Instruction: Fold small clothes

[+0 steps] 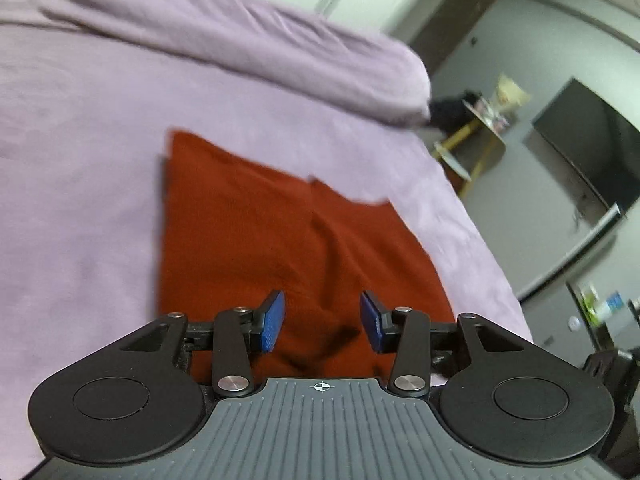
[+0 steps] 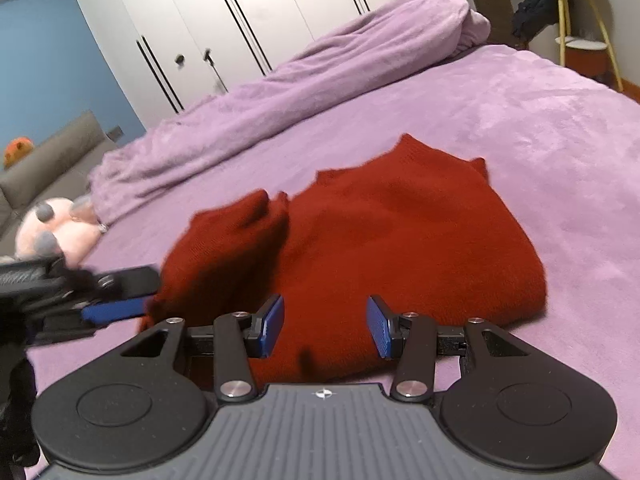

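A dark red knitted garment (image 1: 272, 236) lies folded on the lilac bed cover (image 1: 80, 168). My left gripper (image 1: 322, 322) hovers over its near edge with the blue pads apart and nothing between them. In the right wrist view the same red garment (image 2: 384, 232) lies in a thick fold with a rumpled flap at its left. My right gripper (image 2: 325, 326) is open just above the near edge, its pads clear of the fabric. The left gripper (image 2: 108, 308) shows blurred at the garment's left side.
A rolled lilac duvet (image 2: 320, 68) runs along the far side of the bed. A pink plush toy (image 2: 56, 228) lies at the bed's left edge. White wardrobe doors (image 2: 224, 20), a yellow-legged side table (image 2: 580, 20) and a dark television (image 1: 588, 144) stand beyond.
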`<state>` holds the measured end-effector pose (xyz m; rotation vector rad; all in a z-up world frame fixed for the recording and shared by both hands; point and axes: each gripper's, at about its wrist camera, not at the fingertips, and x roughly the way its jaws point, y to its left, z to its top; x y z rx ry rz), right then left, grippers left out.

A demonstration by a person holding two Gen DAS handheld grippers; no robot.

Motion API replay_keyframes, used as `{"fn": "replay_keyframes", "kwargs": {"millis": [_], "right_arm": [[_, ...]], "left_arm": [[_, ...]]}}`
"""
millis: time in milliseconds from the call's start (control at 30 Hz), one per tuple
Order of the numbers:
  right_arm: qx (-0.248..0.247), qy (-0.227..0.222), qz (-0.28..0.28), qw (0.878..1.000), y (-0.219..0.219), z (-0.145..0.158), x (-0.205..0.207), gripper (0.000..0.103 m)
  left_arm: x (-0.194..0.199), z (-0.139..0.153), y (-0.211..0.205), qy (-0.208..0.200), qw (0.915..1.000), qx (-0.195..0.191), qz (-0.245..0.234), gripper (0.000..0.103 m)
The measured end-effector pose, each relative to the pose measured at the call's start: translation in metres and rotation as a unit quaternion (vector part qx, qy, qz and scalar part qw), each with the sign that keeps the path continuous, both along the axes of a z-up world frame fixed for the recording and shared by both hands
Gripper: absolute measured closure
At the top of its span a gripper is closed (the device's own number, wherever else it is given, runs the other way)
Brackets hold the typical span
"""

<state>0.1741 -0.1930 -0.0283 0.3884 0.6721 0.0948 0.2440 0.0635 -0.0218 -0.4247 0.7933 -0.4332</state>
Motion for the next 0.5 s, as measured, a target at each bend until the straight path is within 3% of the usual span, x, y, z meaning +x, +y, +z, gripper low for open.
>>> {"fn": "replay_keyframes", "kwargs": {"millis": [100,200,267,333,433,500], "right_arm": [[0.011,-0.016,0.013,1.000,0.005,0.011,0.013,0.057],[0.020,-0.036,0.041,0.998,0.020,0.025,0.030,0.058],[0.028,-0.028,0.069,0.997,0.034,0.028,0.048,0.056],[0.039,0.008,0.098,0.994,0.048,0.017,0.070,0.053],[0.064,0.066,0.125,0.988,0.061,-0.008,0.098,0.052],[0.070,0.071,0.119,0.988,0.065,-0.018,0.106,0.057]], "left_arm": [[-0.006,-0.005,0.029,0.001,0.9969,0.031,0.072,0.057],[0.003,-0.023,0.052,0.055,0.9926,0.002,0.108,0.058],[0.012,-0.033,0.052,0.076,0.9925,0.001,0.096,0.058],[0.016,-0.041,0.042,0.082,0.9929,0.013,0.084,0.057],[0.018,-0.044,0.033,0.077,0.9940,0.023,0.074,0.057],[0.019,-0.045,0.030,0.080,0.9944,0.018,0.067,0.055]]}}
